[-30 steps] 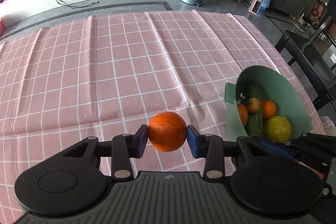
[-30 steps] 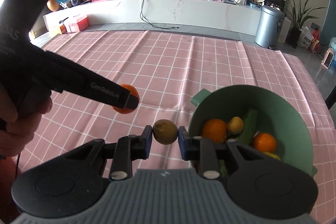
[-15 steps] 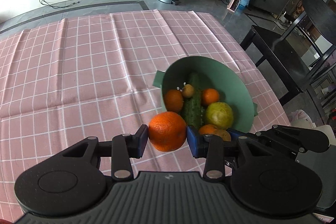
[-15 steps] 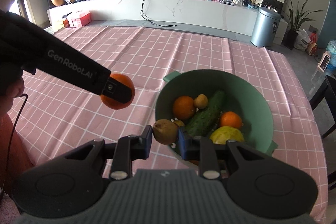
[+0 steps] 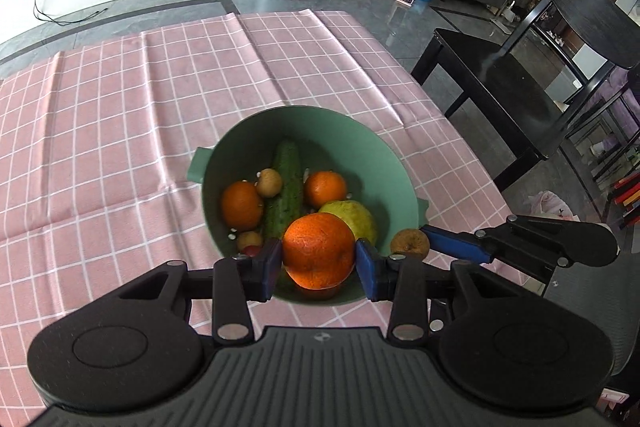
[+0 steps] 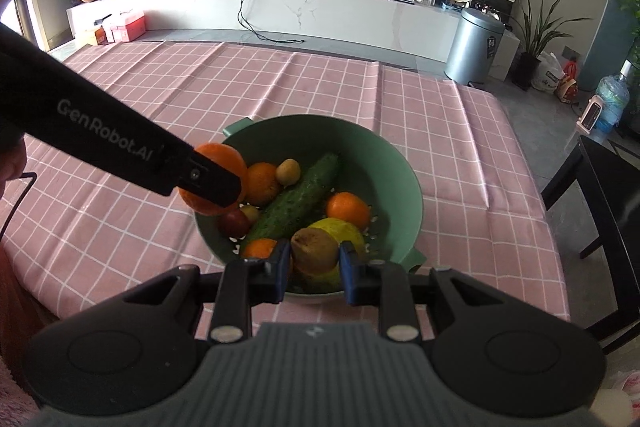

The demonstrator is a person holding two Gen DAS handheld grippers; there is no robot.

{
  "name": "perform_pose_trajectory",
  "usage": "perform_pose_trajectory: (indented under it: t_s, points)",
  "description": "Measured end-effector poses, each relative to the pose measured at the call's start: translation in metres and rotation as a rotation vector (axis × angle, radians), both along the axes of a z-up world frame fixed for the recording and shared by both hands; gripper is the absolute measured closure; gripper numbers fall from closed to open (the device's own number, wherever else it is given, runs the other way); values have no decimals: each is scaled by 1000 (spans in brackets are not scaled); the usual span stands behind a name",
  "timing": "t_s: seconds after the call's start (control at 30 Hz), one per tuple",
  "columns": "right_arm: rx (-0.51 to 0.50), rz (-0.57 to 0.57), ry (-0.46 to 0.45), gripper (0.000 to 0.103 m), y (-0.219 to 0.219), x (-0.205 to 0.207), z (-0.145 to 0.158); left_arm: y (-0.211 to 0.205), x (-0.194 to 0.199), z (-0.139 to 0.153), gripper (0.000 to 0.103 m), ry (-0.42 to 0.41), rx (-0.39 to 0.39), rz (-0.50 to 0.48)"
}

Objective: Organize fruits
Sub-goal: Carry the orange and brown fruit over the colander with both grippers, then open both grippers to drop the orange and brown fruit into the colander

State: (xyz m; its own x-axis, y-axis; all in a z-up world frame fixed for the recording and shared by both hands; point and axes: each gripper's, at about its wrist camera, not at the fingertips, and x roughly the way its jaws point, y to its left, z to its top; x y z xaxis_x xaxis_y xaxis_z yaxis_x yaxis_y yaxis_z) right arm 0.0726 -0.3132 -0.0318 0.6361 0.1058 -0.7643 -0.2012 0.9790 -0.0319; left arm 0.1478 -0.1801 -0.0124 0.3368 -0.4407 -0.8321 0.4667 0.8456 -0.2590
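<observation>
While both grippers hang over a green bowl (image 5: pixel 404 179) on a pink checked tablecloth (image 5: pixel 100 131), each one grips a piece of fruit. From the left wrist camera, the left gripper (image 5: pixel 318 265) has its two blue pads pressed against the sides of a large orange (image 5: pixel 319 251), which fills the gap between them and sits above the near rim of the bowl. From the right wrist camera, the right gripper (image 6: pixel 314 267) has its pads closed a little narrower on a brown kiwi (image 6: pixel 315 251), also above the bowl's near edge.

Inside the bowl lie a long cucumber (image 6: pixel 296 201), several smaller oranges (image 6: pixel 347 210), a yellow-green pear-like fruit (image 5: pixel 354 217), a small brown round fruit (image 6: pixel 289 171) and a small red fruit (image 6: pixel 232 222).

Seen from the right camera, the left gripper's black finger (image 6: pixel 120 151) reaches in from the left side with the large orange at its tip, over the bowl's left rim. Beyond the table stand a grey bin (image 6: pixel 474 47), a white counter (image 6: pixel 280 7) and a black chair (image 5: pixel 500 83).
</observation>
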Motion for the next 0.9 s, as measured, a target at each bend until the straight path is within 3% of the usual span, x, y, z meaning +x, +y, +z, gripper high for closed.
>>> perform_pose_trajectory:
  t_s: [0.57,0.9]
  points:
    - [-139,153,109,81,-29,88,-28,-25,55,-43,58,150,-43,90]
    - [-169,267,169,81,-34,102,-48,-23,66,-69,57,238,-84,115]
